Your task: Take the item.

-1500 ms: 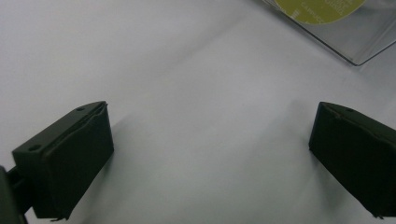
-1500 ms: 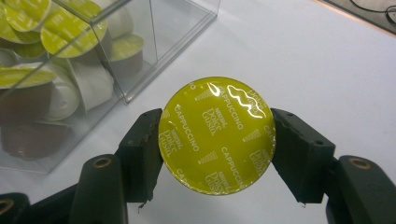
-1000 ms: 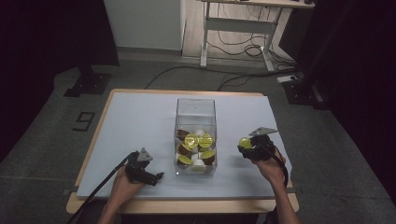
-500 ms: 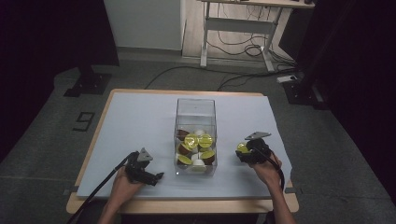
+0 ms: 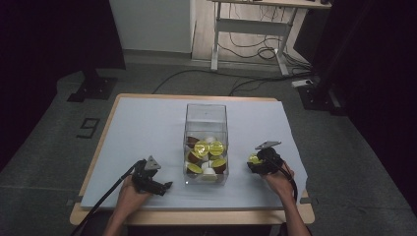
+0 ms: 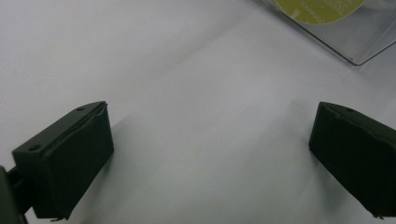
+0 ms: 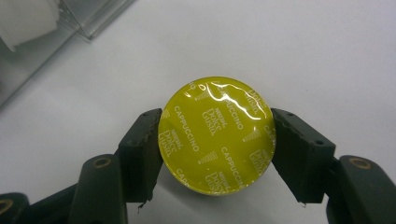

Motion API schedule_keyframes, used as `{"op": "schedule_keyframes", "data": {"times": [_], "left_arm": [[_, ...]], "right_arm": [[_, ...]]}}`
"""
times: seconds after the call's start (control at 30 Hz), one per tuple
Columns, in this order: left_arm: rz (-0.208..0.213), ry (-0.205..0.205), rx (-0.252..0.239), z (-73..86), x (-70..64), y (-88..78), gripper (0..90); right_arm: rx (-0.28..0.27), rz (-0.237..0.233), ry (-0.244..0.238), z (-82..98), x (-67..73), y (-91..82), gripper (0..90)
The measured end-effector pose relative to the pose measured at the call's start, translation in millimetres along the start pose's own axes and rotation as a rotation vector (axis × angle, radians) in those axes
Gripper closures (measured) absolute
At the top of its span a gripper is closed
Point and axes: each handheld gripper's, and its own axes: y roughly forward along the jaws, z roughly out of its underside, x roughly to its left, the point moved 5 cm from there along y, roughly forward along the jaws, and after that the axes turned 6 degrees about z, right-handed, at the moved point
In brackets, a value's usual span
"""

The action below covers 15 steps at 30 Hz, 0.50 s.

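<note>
A yellow-lidded capsule [image 7: 217,135] marked "cappuccino" is held between the jaws of the right gripper [image 5: 259,162], gripped across its round rim on two opposite sides, foil lid up toward that gripper's camera. In the high view it is seen low over the white table cover [image 5: 147,128], just right of the clear box [image 5: 206,142] and near the box's front end. The box lies to the left of the held capsule; a corner of it is caught at the upper left of the right gripper view. Being round, the capsule has no long axis to speak of; the box's long side runs away from the person. The right hand is plainly the nearer to the capsule, since it carries it. The left gripper [image 5: 150,179] is held with its jaws wide apart and nothing between them, resting low on the cover left of the box's front corner. Counted: one box; one capsule in the jaws; inside the box about four yellow lids are made out, with some brown bodies and white pieces, the exact total not to be told.
</note>
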Motion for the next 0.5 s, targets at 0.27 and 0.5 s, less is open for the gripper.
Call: {"op": "schedule_keyframes", "data": {"times": [0.27,0.5], "left_arm": [[0.0,0.0,0.0,0.0,0.0,0.0,0.0],[0.0,0.0,0.0,0.0,0.0,0.0,0.0]], "right_arm": [[-0.001,0.005,-0.001,0.4,0.1,1.9,37.2],[-0.003,0.011,0.007,-0.2,-0.3,2.8,29.8]]}}
